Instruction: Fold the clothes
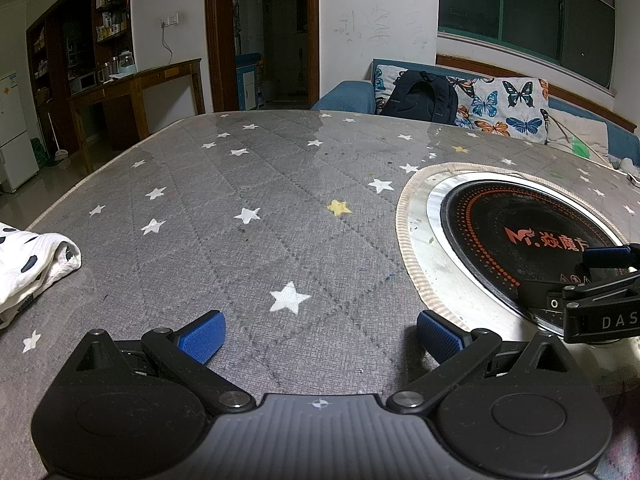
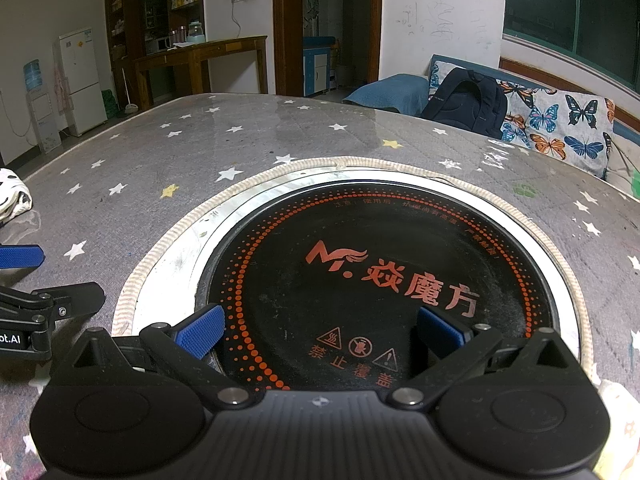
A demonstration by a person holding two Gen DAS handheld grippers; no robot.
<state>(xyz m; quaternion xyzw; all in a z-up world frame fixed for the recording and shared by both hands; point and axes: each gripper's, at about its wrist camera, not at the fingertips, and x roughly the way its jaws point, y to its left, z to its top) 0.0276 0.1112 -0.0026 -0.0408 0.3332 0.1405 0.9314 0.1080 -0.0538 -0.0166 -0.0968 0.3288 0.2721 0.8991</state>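
Nearest in the left wrist view, the left gripper (image 1: 318, 334), blue pads (image 1: 202, 336) spread wide, nothing between them, low over the desk (image 1: 240, 264) with its grey quilted cover and white stars. Same in the right wrist view: the right gripper (image 2: 320, 330) spread wide and empty, poised over the near edge of the round black induction cooktop (image 2: 380, 272) set into the desk, orange lettering and warning signs across its glass. Side by side, the two grippers, each showing at the edge of the other's view: the right one's black linkage at far right for the left camera, the left one's blue pad at far left for the right camera.

Off to the left, at the desk's edge, the white garment with dark spots (image 1: 28, 264), bunched and rumpled, well apart from both grippers, touched by neither; only a corner of it seen in the right wrist view.

Beyond the far edge of the desk, a blue sofa (image 1: 348, 96) with a black backpack (image 1: 424, 98) and a butterfly-print cushion (image 1: 508, 104). Farther left, a wooden side table (image 1: 148, 80), shelves and a white fridge (image 2: 82, 80); behind, a dark doorway and a night-dark window.
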